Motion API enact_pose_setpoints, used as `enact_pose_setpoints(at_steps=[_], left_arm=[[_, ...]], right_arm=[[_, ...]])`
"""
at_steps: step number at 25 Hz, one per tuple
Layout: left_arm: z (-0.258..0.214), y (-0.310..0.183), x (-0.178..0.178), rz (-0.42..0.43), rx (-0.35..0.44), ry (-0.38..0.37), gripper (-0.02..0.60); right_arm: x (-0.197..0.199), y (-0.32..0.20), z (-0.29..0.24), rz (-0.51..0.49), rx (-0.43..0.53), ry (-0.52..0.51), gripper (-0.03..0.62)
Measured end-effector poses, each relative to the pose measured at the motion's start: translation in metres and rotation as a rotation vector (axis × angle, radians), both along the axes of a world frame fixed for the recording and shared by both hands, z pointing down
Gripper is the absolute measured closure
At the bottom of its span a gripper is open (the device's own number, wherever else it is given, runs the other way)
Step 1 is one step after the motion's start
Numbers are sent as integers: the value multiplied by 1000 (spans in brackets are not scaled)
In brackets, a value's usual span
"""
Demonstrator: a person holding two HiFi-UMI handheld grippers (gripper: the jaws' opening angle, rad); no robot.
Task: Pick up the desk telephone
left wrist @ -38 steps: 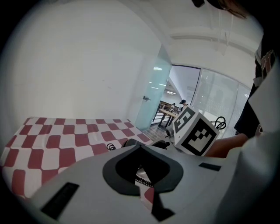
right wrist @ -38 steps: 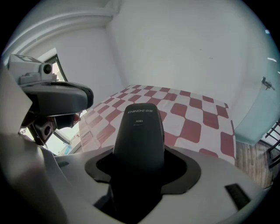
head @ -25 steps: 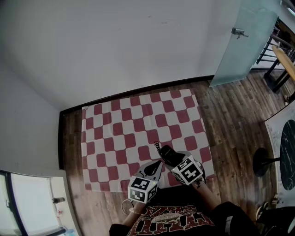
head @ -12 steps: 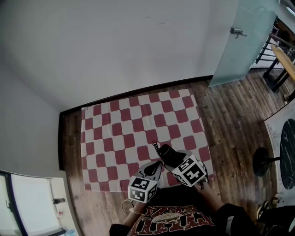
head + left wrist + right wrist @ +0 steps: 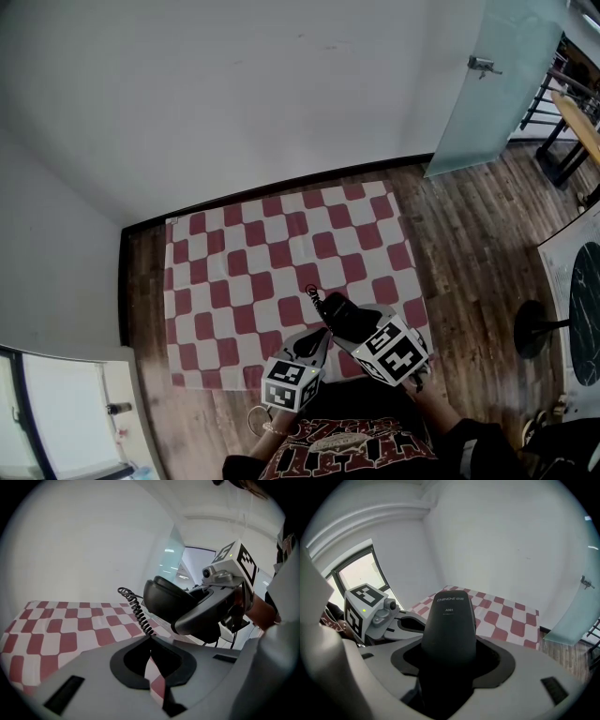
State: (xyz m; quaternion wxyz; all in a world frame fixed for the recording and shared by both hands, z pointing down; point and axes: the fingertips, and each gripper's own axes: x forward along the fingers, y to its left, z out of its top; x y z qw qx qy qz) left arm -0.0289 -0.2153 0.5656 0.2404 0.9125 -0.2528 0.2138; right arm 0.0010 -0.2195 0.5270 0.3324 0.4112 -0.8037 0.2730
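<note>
Head view: the right gripper (image 5: 350, 322) is holding the telephone handset (image 5: 334, 307) over the near right of the checked cloth (image 5: 234, 272). Left gripper view: the left gripper (image 5: 151, 641) is sitting almost closed, the coiled cord (image 5: 136, 609) reaching its tips. Right gripper view: jaws are clamping the handset; lifting level seems wisest.

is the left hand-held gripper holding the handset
No, the handset sits clamped between the jaws of the right hand-held gripper.
</note>
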Motion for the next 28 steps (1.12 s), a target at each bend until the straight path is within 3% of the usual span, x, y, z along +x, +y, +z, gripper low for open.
enact_pose_setpoints(at_steps=[28], left_arm=[[8,4,1,3,-15,-2,575]], right_arm=[[-22,12,-81,-107,87,-60,310]])
